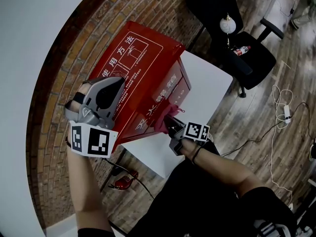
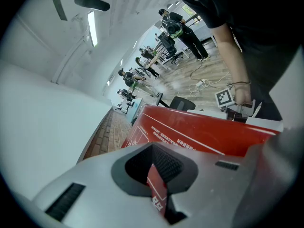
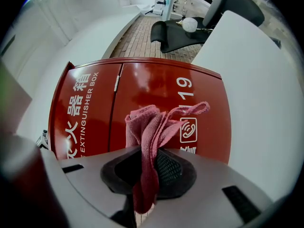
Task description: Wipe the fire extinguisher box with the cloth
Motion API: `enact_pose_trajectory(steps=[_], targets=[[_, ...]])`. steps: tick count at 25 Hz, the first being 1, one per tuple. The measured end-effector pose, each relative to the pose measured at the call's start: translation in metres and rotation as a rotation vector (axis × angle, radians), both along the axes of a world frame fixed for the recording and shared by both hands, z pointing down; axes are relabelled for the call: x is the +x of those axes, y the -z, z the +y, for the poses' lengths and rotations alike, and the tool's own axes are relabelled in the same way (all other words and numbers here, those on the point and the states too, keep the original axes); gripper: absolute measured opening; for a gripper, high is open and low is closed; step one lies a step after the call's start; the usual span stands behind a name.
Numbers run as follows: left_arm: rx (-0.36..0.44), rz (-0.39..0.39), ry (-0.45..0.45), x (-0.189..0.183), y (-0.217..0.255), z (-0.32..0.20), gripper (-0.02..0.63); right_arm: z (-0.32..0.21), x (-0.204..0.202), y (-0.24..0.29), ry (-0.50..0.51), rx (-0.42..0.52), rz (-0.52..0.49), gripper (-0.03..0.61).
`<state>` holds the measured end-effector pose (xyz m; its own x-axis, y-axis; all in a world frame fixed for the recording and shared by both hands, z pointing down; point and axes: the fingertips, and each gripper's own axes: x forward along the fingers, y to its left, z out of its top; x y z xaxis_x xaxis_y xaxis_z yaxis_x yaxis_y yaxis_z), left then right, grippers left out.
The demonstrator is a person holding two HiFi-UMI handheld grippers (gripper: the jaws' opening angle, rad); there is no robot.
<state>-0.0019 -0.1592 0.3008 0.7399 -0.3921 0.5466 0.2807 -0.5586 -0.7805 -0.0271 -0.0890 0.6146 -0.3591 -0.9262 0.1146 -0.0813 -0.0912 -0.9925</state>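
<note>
Your right gripper [image 3: 148, 172] pinches the pink cloth [image 3: 151, 127] at the front door of the red fire extinguisher box [image 3: 95, 103] on the white table [image 1: 210, 80]. Your left gripper [image 2: 159, 189], pressed together and empty, hovers over its top. Wiping appears under way, far from finished.

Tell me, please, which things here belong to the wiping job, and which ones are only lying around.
Belong to the job:
fire extinguisher box
cloth, held in the right gripper
left gripper, shut on the box's edge
white table under the box

Only lying around:
black chair
bottle on its seat
power strip on the floor
</note>
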Motion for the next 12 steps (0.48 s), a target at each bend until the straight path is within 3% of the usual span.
enact_pose_trajectory(steps=[7,12], targets=[[-0.001,0.000,0.000,0.000,0.000,-0.001,0.015,0.002,0.001,-0.036,-0.005,-0.065,-0.004,0.069],[-0.001,0.000,-0.001,0.001,0.000,-0.001,0.015,0.001,0.001,-0.046,-0.010,-0.059,-0.001,0.069]])
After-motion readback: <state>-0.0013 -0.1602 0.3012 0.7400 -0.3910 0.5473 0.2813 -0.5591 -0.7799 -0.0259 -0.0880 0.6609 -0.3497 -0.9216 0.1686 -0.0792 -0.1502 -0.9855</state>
